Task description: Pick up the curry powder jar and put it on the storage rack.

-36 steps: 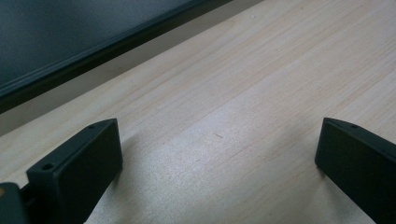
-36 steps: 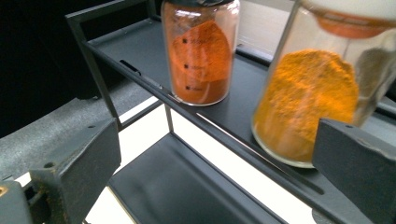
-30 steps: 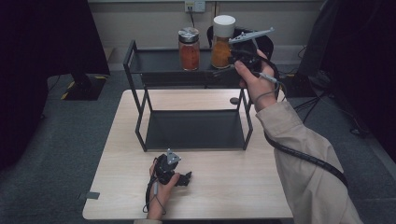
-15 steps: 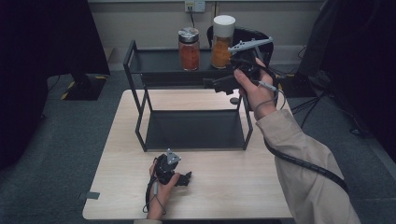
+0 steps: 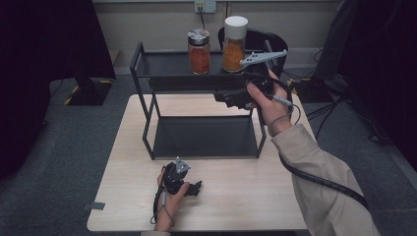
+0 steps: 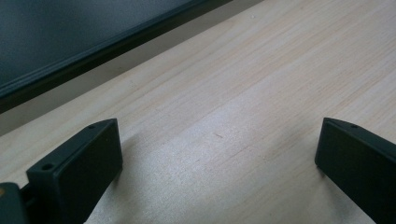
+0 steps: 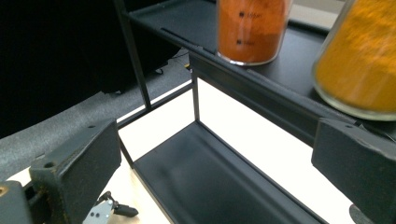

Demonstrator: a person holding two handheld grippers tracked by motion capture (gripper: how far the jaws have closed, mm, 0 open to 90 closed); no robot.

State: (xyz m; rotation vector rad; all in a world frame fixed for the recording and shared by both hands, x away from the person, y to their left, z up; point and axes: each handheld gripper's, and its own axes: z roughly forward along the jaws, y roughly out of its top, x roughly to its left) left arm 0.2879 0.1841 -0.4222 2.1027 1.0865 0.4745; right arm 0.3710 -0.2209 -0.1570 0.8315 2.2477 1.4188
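Note:
A black two-tier rack [image 5: 147, 103] stands on the wooden table [image 5: 236, 191]. Its top shelf carries a red-orange spice jar [image 5: 199, 51] with a silver lid and a taller yellow-orange jar [image 5: 234, 45] with a white lid. My right gripper [image 5: 223, 97] hangs in front of the top shelf's edge, just below the yellow jar, jaws pointing left. In the right gripper view it [image 7: 217, 126] is open and holds nothing, with the red-orange jar [image 7: 252, 28] and the yellow jar [image 7: 359, 60] ahead and above. My left gripper [image 5: 195, 188] rests on the table near the front, open [image 6: 219, 123] over bare wood.
The rack's lower tray [image 5: 201, 137] is bare, and its front edge [image 6: 93, 51] runs across the left gripper view. Dark chairs and cables stand on the grey carpet [image 5: 49, 162] around the table. A small dark disc [image 7: 362, 215] lies on the table right of the rack.
My right gripper has drawn back from the white-lidded jar, moving down and left to the front of the top shelf. The left gripper has stayed still.

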